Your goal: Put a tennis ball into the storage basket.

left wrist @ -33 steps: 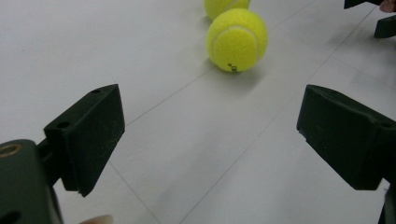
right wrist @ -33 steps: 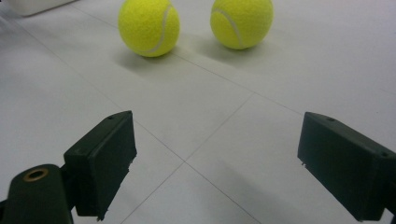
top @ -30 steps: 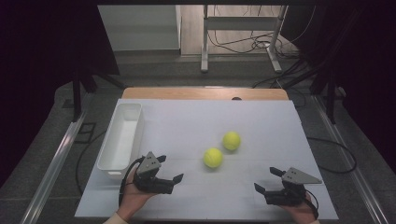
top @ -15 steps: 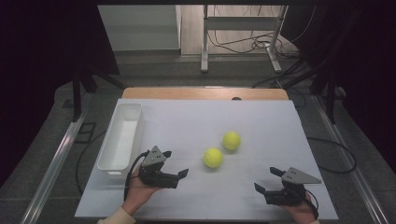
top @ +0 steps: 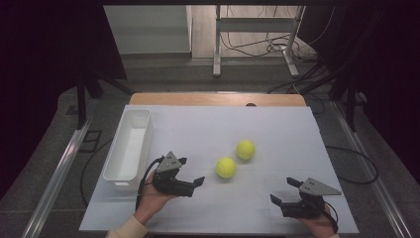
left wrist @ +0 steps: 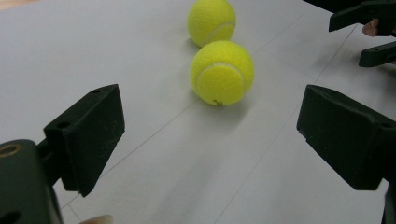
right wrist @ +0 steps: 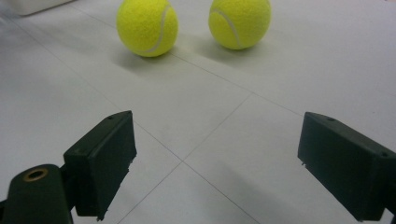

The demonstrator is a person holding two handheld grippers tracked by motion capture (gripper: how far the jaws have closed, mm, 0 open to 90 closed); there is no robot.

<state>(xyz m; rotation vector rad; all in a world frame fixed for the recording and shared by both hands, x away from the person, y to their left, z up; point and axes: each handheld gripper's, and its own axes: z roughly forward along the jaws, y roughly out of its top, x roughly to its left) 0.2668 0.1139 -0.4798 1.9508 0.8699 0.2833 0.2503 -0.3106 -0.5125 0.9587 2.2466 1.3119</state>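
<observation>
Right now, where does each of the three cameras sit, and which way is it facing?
High view: above the person's side, looking forward and down on the white table; shows both hands, left gripper, right gripper.
Left gripper view: rides the left gripper, faces the near ball between its open jaws; a fingertip shows below.
Right gripper view: rides the right gripper, open jaws facing both balls.
Shared: both gripper views show the near ball and the far ball.

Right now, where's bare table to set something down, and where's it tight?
Free: the far half of the table beyond the two tennis balls; the near strip between the left gripper and right gripper. Tight: between the left gripper and nearer ball, and beside the white bin along the left edge.
</observation>
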